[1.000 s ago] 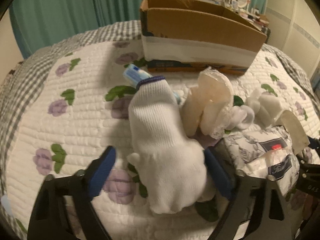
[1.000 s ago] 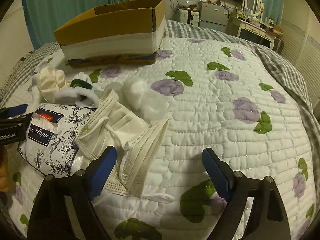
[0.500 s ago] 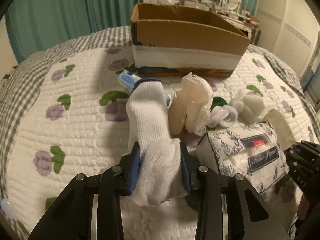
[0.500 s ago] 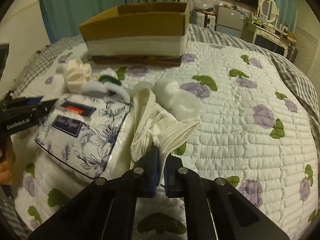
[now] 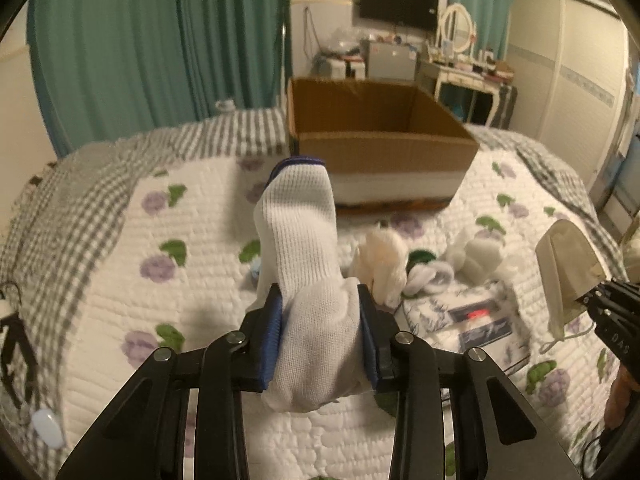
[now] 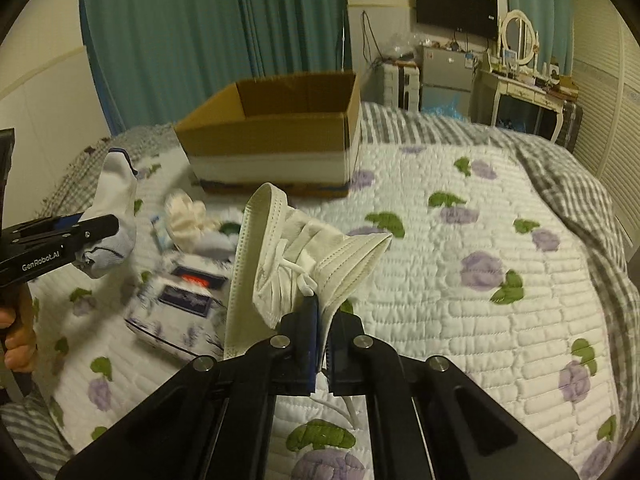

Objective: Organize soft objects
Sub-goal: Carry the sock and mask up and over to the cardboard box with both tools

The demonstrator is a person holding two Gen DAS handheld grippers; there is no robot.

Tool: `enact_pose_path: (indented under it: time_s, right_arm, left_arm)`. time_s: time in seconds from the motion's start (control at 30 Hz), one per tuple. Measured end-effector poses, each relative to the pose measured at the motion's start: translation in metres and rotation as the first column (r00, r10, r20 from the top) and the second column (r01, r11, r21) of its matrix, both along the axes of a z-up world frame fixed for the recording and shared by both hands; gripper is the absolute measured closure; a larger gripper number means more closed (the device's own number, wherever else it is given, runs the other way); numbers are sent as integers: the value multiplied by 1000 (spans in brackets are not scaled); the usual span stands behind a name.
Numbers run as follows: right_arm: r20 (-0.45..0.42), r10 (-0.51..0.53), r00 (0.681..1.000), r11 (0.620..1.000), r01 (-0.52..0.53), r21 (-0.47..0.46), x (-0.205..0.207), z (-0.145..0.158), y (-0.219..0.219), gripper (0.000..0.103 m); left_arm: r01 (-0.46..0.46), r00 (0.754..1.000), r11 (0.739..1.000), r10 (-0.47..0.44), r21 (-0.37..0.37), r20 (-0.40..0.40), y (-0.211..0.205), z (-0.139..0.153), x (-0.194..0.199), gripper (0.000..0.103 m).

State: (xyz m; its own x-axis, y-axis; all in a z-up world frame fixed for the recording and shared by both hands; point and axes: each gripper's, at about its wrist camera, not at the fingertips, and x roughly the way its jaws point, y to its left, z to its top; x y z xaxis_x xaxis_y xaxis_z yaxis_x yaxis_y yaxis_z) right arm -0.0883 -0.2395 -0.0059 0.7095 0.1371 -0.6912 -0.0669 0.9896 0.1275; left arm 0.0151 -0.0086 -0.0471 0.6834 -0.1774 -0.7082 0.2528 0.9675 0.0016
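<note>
We take the cardboard box [image 5: 384, 148] on the quilted bed [image 5: 120, 280] as our landmark. On the near side of the box, lifted clear of the quilt, our left gripper [image 5: 320, 340] has its blue pads pressed into the bunched lower part of a white sock [image 5: 304, 248]; the jaws stand partly apart because the cloth fills the gap between them, and the sock's blue-edged cuff stands up toward the box's near wall. In the right wrist view the same sock [image 6: 114, 208] hangs off the left gripper [image 6: 86, 234], left of the box and nearer to us.

Our right gripper [image 6: 320, 332] is pinched fully together on a bundle of white face masks [image 6: 304, 256], which fans up in front of the box's near wall; ear loops dangle below the jaws.

On the quilt between us and the box lie a cream scrunchie [image 5: 380, 264], a green and white fabric piece [image 5: 426, 268], white cotton pads [image 5: 476, 256] and a floral tissue pack [image 5: 472, 320], the pack nearest to us. The box is open at the top, and no items can be seen inside it from these angles.
</note>
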Motion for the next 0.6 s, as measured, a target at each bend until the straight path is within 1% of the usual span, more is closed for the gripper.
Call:
enact_pose_path:
  time_s: [0.1, 0.37, 0.53, 0.6]
  right_arm:
    - [39, -1, 999, 1000, 1, 17, -6, 17, -2, 100]
    - [169, -5, 986, 1000, 4, 10, -19, 77, -7, 100]
    - [249, -4, 968, 1000, 9, -17, -17, 117, -11, 100]
    - [278, 2, 961, 1000, 5, -27, -15, 132, -10, 100]
  left_arm:
    - [-4, 999, 1000, 5, -10, 33, 4, 15, -4, 70]
    - [-9, 994, 999, 13, -39, 110, 12, 55, -14, 70]
    - [-5, 981, 999, 12, -37, 192, 12, 84, -21, 70]
    - [1, 976, 999, 10, -51, 217, 14, 96, -22, 70]
